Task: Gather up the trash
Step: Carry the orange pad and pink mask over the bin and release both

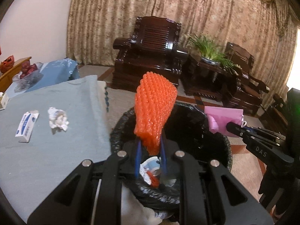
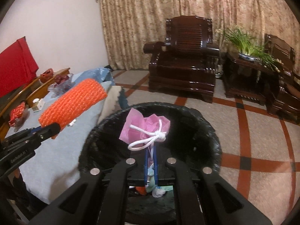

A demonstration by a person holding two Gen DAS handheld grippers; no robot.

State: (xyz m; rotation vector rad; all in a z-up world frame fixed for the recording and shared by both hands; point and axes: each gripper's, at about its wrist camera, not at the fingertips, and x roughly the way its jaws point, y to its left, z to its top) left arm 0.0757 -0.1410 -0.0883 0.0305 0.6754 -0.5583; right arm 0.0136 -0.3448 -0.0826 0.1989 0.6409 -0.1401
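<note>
My left gripper (image 1: 150,146) is shut on an orange foam net (image 1: 154,110) and holds it over the black-lined trash bin (image 1: 215,131). The net also shows in the right wrist view (image 2: 75,103), with the left gripper (image 2: 50,130) beside it. My right gripper (image 2: 151,150) is shut on a pink face mask (image 2: 144,129) with white loops, above the bin (image 2: 206,131). The mask (image 1: 223,120) and the right gripper (image 1: 232,127) show at the right of the left wrist view. Trash lies inside the bin (image 1: 151,172). A crumpled paper (image 1: 57,119) and a small white-blue box (image 1: 27,124) lie on the blue-covered table (image 1: 56,150).
The table (image 2: 56,150) stands left of the bin, with a bag of red fruit (image 1: 28,71) and a blue bag (image 1: 60,69) at its far end. Dark wooden armchairs (image 1: 151,50) and a side table with a potted plant (image 1: 210,52) stand ahead before a curtain.
</note>
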